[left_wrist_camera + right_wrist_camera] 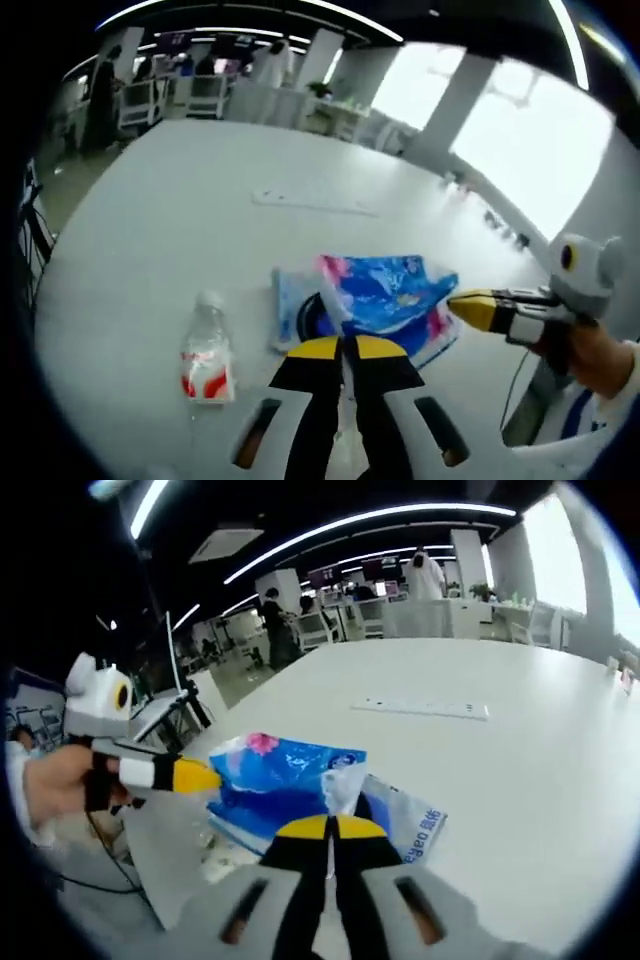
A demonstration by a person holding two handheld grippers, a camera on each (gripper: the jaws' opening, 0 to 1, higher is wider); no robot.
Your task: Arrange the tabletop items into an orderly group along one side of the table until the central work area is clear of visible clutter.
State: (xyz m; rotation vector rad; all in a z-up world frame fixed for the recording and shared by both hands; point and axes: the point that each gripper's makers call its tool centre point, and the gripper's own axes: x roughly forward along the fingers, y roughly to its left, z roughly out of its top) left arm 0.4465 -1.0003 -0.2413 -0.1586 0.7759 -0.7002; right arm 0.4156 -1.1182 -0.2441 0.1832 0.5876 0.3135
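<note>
A blue packet [385, 292] with pink flower print lies on the white table [170, 230], over a paler printed packet [288, 300]. My left gripper [345, 347] is shut at the blue packet's near edge, with a pale flap of the wrapper rising from its yellow tips. My right gripper [472, 308], held in a hand, comes in from the right and meets the packet's right corner. In the right gripper view, the blue packet [285, 780] sits just ahead of my right gripper [330, 827], shut on a wrapper flap. The left gripper [190, 776] touches the packet's left edge.
A small clear water bottle [207, 357] with a red label lies left of the packets. A long white power strip [315, 203] [420, 708] lies farther out on the table. Beyond the table are office desks, chairs and standing people.
</note>
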